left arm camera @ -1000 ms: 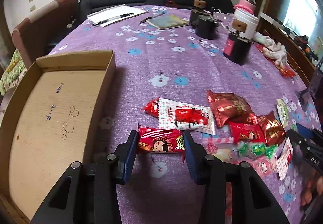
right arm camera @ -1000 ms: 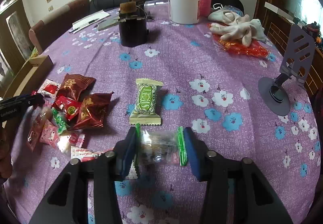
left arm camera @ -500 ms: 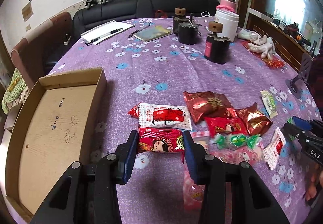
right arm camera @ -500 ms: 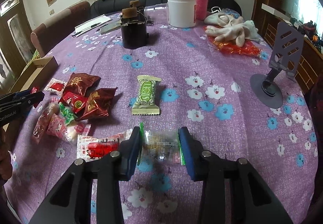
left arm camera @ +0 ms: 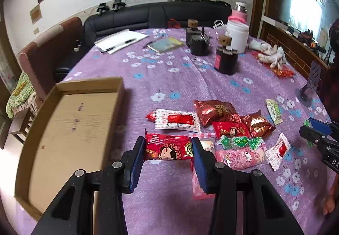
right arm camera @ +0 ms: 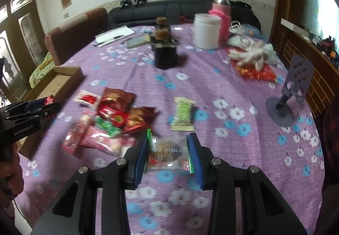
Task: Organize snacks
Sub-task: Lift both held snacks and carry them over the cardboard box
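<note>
surface: purple flowered tablecloth (left arm camera: 190,78) fills both views; black sofa (left arm camera: 156,14) along the far edge, upper centre
left gripper (left arm camera: 168,151): bottom centre of left view; blue pads pressed on both ends of the red cartoon-face packet (left arm camera: 168,147); packet lifted, crosswise between the fingers
right gripper (right arm camera: 168,153): bottom centre of right view; fingers clamped on a clear packet with green ends (right arm camera: 167,153); contents blurred, brownish
cardboard box (left arm camera: 70,129): left half of left view, just left of the left gripper; open tray, handwriting on the floor; in right view it sits at mid left (right arm camera: 56,81)
snack pile (left arm camera: 228,129): centre right of left view, right of the held red packet; white-and-red sachet (left arm camera: 177,121), dark red foil bags (left arm camera: 214,110), green candy (left arm camera: 239,141), pink packet (left arm camera: 239,156) touching or overlapping
green-and-cream packet (right arm camera: 184,113): lies alone, centre of right view, apart from the pile, just above the right gripper
black jar (right arm camera: 165,55): upper centre of right view; cork-like knob on top
white tub (right arm camera: 207,30): upper right of centre; pink bottle (right arm camera: 222,18) just behind it
gloves (right arm camera: 250,54): right of the tub, on a red bag
phone stand (right arm camera: 290,91): right edge of right view
papers with pen (left arm camera: 120,41): upper left of the cloth in left view
</note>
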### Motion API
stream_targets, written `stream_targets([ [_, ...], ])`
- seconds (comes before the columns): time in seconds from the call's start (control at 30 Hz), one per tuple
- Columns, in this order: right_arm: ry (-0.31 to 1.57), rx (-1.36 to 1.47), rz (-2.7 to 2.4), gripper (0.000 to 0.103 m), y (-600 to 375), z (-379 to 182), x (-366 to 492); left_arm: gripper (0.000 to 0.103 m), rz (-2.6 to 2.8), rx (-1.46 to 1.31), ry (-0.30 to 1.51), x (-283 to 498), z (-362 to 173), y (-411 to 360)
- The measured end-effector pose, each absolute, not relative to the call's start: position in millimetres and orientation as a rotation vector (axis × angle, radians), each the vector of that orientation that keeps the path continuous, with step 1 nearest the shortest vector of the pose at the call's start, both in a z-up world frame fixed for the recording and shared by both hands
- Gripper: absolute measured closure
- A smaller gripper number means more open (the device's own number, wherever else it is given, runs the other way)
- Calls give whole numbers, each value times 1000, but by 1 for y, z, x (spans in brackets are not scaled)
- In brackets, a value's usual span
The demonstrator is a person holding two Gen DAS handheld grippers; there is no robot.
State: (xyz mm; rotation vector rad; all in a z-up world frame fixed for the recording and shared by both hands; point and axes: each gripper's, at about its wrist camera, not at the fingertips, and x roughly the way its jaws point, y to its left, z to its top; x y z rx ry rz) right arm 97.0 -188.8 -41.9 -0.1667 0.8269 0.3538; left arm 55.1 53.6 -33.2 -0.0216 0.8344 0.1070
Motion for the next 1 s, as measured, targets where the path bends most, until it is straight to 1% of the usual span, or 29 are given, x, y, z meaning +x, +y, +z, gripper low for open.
stream_targets([
  [0.2,803,-169,466,66,-147,-20,73,57,157,-58,780,22,-7,81],
  [0.43,801,-189,694,66,-48,-7,53,57,283,-145,759,-19,5,157],
  [0.57,809,-237,801,66,24,-14,45,57,365,-222,790,-29,-7,216],
  [0.7,825,-279,871,65,78,-27,36,56,417,-256,815,-35,-19,252],
  [0.83,848,-325,897,65,113,-44,28,56,434,-262,835,-34,-30,265],
  [1.0,885,-343,889,65,122,-62,29,56,427,-258,851,-32,-39,268],
])
